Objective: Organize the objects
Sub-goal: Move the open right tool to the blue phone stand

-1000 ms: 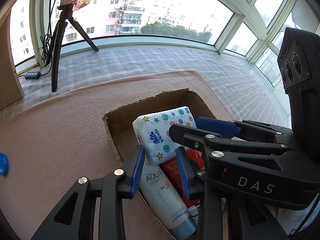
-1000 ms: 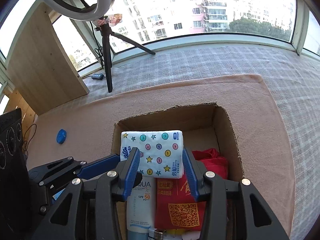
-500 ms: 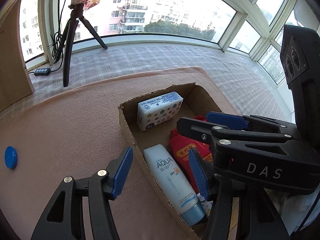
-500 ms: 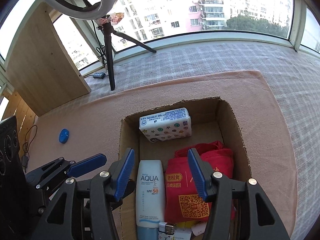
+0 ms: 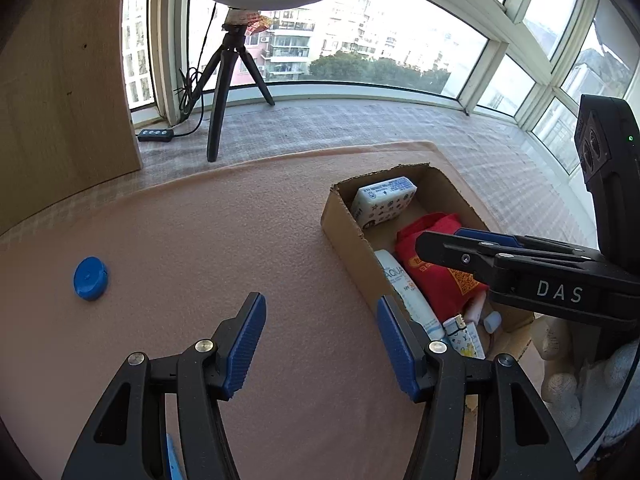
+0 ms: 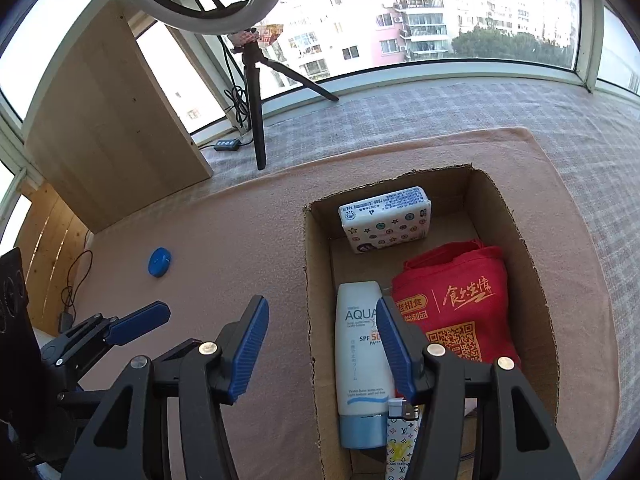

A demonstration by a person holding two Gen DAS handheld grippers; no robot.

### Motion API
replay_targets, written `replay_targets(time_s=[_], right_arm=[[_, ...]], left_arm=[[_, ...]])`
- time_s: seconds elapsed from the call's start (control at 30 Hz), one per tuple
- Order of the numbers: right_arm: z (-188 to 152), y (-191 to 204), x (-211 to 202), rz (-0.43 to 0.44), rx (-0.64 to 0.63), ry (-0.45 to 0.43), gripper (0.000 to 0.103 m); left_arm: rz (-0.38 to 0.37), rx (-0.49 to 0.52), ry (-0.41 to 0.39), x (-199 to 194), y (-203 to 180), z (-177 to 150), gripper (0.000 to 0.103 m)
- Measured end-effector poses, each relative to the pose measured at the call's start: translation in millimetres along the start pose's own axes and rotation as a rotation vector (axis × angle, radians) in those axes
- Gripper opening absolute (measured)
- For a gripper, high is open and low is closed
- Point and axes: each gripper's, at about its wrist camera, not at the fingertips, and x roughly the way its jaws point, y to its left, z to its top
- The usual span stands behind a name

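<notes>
Right wrist view shows the box (image 6: 516, 236) on the pink mat (image 6: 240, 240), toward its right edge, holding a tissue pack (image 6: 386, 218) at the far end, a sunscreen tube (image 6: 358, 360), a red bag (image 6: 460, 300) and a lighter (image 6: 400, 440). Both the right hand-held gripper (image 6: 322, 350) and the left hand-held gripper (image 5: 320, 348) are released and empty. The step in hand seems to be fetching the next item: the blue disc (image 5: 90, 278) lies alone near the mat's left edge, so the left one would need to reach across to it.

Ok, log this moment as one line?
left claw: open, empty | right claw: open, empty | tissue pack: in box, far end | blue disc: on mat, outside box
</notes>
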Motion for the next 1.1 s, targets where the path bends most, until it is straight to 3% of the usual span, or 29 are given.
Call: replay_targets(time_s=[0.33, 0.6, 1.1], right_arm=[[-38, 54, 2, 0.074, -0.019, 0.032, 0.055], [-77, 98, 35, 0.130, -0.045, 0.136, 0.055], [-115, 157, 95, 0.233, -0.032, 0.310, 0.056]], left_arm=[[0.054, -0.089, 0.039, -42, 88, -65, 0.062], [0.085, -0.167, 0.107, -57, 154, -124, 0.066], [-0.013, -0.200, 0.193, -31, 161, -170, 0.065]])
